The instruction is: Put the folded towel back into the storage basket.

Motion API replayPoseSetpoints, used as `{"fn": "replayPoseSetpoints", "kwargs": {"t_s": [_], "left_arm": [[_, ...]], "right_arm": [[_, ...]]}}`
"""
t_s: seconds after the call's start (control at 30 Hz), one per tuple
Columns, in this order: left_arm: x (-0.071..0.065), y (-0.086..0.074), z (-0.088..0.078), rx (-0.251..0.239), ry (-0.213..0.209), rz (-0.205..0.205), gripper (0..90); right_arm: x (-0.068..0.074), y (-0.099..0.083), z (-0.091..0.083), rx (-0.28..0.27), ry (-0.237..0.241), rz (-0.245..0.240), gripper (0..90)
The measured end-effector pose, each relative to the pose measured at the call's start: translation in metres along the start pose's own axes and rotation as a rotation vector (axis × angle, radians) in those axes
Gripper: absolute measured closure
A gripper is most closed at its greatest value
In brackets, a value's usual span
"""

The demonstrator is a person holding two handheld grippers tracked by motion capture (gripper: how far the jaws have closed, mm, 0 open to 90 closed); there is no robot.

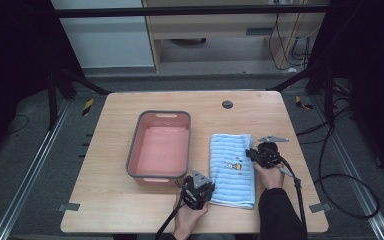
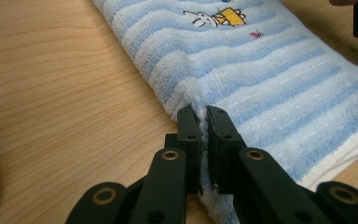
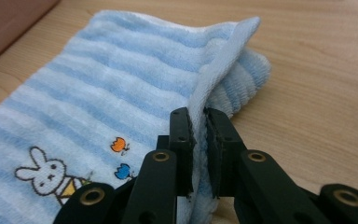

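- The wooden table (image 1: 115, 200) fills the middle of the high view, pale grain with rounded corners, and a small dark round cap (image 1: 227, 104) sits near its upper edge.
- The pink tub (image 1: 160, 172) with a grey rim lies left of centre in that view, a long rectangle with nothing visible inside it.
- The towel (image 1: 230, 150) lies just right of the tub, apart from it, folded into a long strip that runs from mid-frame down toward the lower edge. It is terry cloth in pale blue and white wavy stripes with a white hem, and near its middle it bears a small print of a white rabbit beside a yellow shape, with tiny orange and blue butterflies close by.
- The left gripper (image 1: 204, 192) is at the strip's lower left corner in the high view, held by a hand (image 1: 190, 220) coming up from the bottom edge. In the left gripper view its jaws stand nearly together with the towel's (image 2: 261, 70) folded edge bunched between them.
- The right gripper (image 1: 252, 154) is at the strip's right edge, about mid-length. In the right gripper view its jaws are narrow and pinch the top layer of the towel (image 3: 121, 84), whose white hem lifts off the thicker fold beneath.
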State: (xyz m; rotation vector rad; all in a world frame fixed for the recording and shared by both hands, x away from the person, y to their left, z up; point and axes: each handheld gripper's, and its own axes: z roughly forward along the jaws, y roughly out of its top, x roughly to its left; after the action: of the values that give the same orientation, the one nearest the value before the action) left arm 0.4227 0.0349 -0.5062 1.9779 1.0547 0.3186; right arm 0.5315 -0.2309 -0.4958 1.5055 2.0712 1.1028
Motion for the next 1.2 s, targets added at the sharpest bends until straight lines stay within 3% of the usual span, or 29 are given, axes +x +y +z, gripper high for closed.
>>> {"fn": "replayPoseSetpoints", "kwargs": {"t_s": [0.53, 0.57, 1.2], "left_arm": [[-0.006, 0.017, -0.031, -0.073, -0.044, 0.063, 85.2], [-0.006, 0.021, -0.036, -0.095, -0.061, 0.067, 85.2], [-0.009, 0.051, -0.077, -0.167, -0.072, 0.138, 85.3]], "right_arm": [[0.013, 0.016, -0.033, -0.12, 0.035, -0.051, 82.1], [0.015, 0.019, -0.037, -0.129, 0.034, -0.057, 82.3], [0.03, 0.042, -0.071, -0.221, 0.031, -0.088, 83.0]]}}
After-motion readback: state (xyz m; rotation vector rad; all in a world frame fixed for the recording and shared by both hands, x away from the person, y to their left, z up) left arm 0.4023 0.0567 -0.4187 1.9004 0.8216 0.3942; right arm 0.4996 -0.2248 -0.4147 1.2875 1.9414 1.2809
